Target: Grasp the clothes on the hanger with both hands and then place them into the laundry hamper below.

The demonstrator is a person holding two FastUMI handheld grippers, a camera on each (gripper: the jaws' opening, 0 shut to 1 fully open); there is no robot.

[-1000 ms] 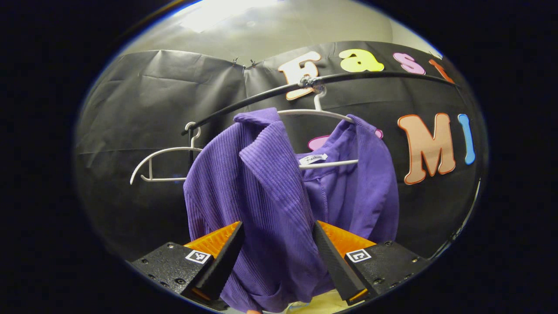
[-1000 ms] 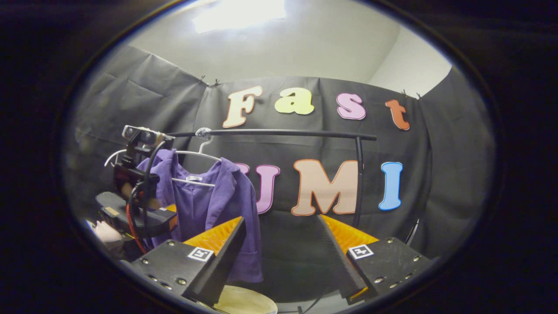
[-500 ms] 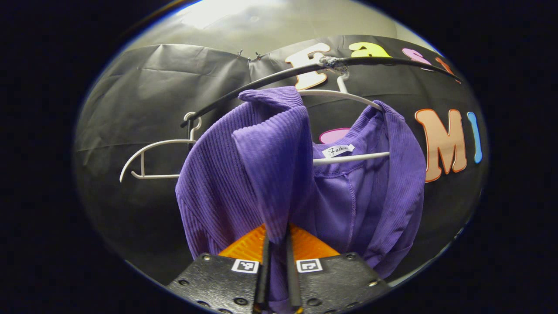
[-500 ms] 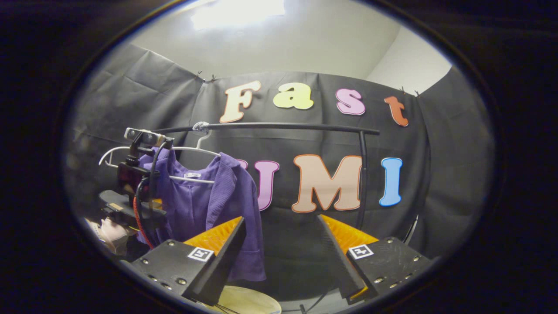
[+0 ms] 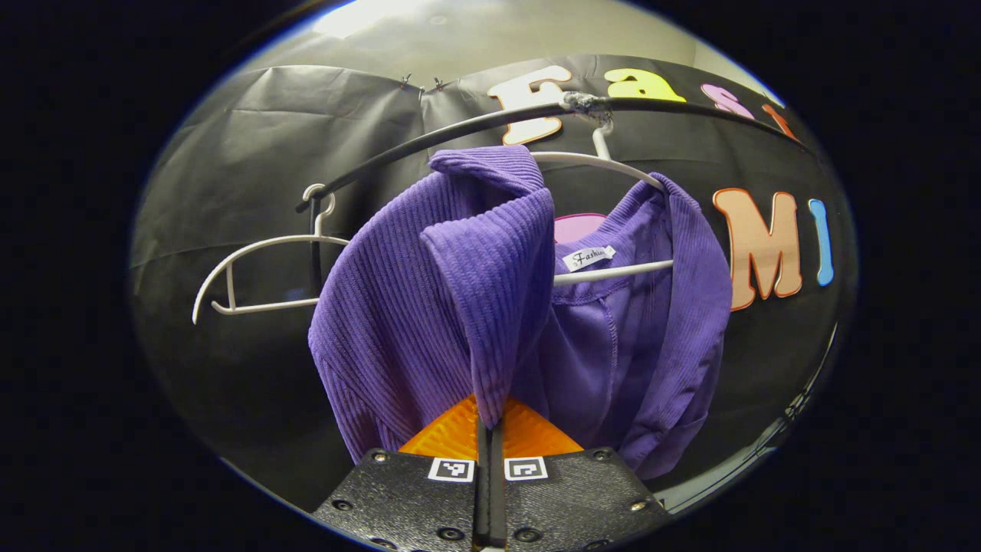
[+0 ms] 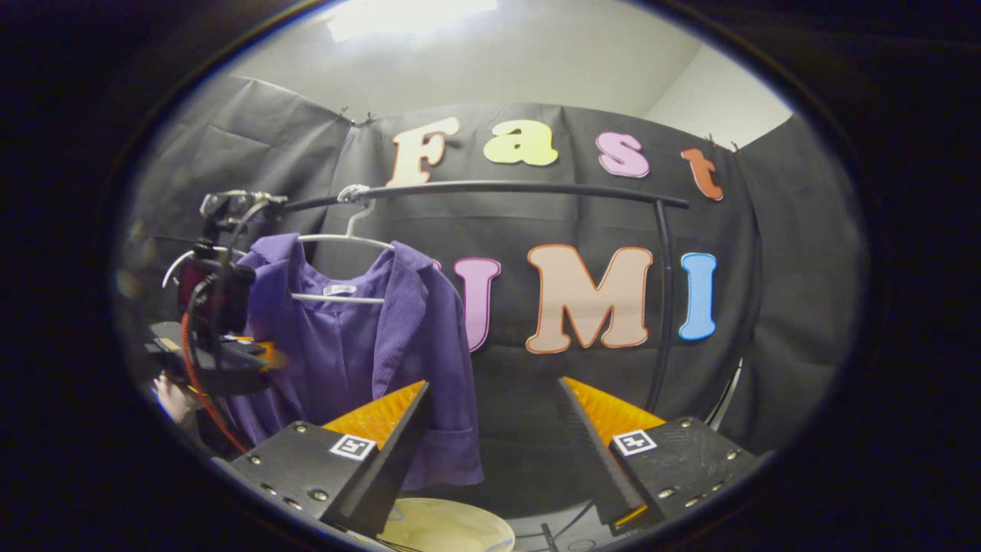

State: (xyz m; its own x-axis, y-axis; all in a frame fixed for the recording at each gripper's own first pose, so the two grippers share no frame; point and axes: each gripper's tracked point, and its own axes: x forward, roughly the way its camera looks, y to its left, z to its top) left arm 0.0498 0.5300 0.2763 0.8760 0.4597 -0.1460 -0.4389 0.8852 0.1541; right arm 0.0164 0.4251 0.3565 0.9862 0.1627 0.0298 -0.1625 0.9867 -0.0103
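Note:
A purple corduroy jacket (image 5: 429,307) hangs on a white hanger (image 5: 613,273) from the black rail (image 5: 429,142). My left gripper (image 5: 489,420) is shut on the lower edge of the jacket's left front lapel, and the cloth runs down between the closed fingers. In the right gripper view the same jacket (image 6: 360,345) hangs at the left, with the left gripper (image 6: 230,354) and a hand against its left side. My right gripper (image 6: 494,410) is open and empty, to the right of the jacket and apart from it. The hamper's pale rim (image 6: 448,527) lies just below.
An empty white hanger (image 5: 253,270) hangs on the rail to the left of the jacket. The black rack's upright post (image 6: 664,307) stands at the right in the right gripper view, in front of the booth's cloth wall.
The left gripper went from open around the jacket's front to shut on the lapel. The right gripper stayed open and drifted slightly closer to the rack.

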